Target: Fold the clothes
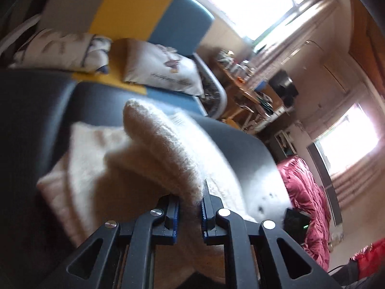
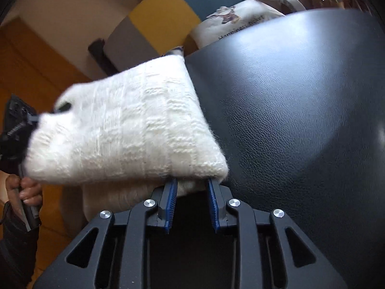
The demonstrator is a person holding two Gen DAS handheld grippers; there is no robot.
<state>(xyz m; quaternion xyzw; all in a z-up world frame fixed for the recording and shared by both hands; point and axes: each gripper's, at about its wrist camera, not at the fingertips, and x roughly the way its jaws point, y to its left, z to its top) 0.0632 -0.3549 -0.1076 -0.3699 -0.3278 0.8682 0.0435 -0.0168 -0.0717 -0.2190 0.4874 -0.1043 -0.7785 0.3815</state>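
A folded white knit sweater (image 2: pixel 127 125) is held over the black leather surface (image 2: pixel 300 120), its long axis running from the left gripper (image 1: pixel 190 207) to the right gripper (image 2: pixel 192 187). Both grippers are clamped on the sweater's folded edge. Behind the surface, a cushion (image 2: pixel 240 24) is printed w/ "Happiness"; rest unreadable.

place: home bedroom | cues: pillows (image 1: pixel 161 66), quilt (image 1: pixel 304 202), curtained windows (image 1: pixel 250 2)
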